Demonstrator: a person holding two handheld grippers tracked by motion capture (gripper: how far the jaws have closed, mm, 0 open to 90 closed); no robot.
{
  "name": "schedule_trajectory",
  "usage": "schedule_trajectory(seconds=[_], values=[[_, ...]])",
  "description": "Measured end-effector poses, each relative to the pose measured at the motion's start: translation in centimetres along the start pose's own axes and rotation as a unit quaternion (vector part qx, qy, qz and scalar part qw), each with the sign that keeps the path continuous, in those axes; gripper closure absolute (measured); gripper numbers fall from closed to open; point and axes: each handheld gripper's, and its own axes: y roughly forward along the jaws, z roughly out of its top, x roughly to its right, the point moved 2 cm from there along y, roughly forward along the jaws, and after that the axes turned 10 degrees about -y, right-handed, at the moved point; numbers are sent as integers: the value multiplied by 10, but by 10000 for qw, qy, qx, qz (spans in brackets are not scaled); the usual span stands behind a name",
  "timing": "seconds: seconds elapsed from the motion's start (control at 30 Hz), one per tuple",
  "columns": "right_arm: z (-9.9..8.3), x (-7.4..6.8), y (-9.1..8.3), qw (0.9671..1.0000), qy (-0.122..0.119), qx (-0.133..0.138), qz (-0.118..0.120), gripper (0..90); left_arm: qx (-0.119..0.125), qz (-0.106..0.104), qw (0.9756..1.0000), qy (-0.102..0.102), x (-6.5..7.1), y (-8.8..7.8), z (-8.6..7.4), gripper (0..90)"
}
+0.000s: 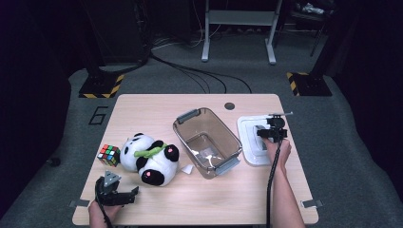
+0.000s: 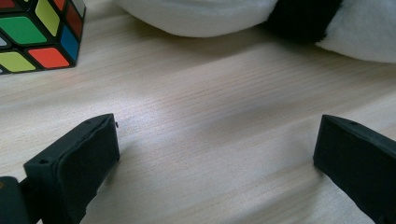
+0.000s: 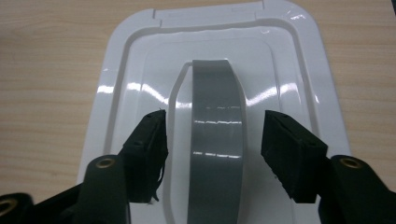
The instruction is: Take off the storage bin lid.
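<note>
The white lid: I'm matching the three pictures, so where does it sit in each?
High view: the white lid lies flat at the table's right, beside the clear bin, under the right gripper.
Left gripper view: not in it.
Right gripper view: centre, its grey handle between the open jaws.
Shared landmark: the wooden table.

Plush panda (image 1: 148, 159), Rubik's cube (image 1: 109, 155) beside it, clear plastic bin (image 1: 207, 141), wooden table (image 1: 157, 109)

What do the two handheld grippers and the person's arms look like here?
Both the left gripper and the right gripper are black, with blocky black jaw pads. The left carries a grey three-cornered plate; a black cable trails from each. The forearms are bare, with no sleeves in view.
</note>
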Motion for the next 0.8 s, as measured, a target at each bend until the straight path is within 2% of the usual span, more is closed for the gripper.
schedule_trajectory(seconds=[0.1,0.27,0.37,0.53,0.7,0.8], values=[[-3,-2,-11,9999,-111,99,71,273,6,-7,10000,-18,0,0,0,2],[-12,-5,-37,9987,-337,378,100,150,10,-7,10000,-11,0,0,0,2],[-24,-9,-53,9974,-510,474,189,129,17,-2,10000,0,0,0,0,2],[-52,-18,-71,9955,-725,561,255,19,20,3,10000,-10,0,0,0,1],[-79,-31,-80,9932,-880,687,315,0,-28,-8,10000,-12,0,0,0,0],[-96,-34,-81,9928,-822,769,408,0,-11,-31,10000,27,-1,0,0,0]])
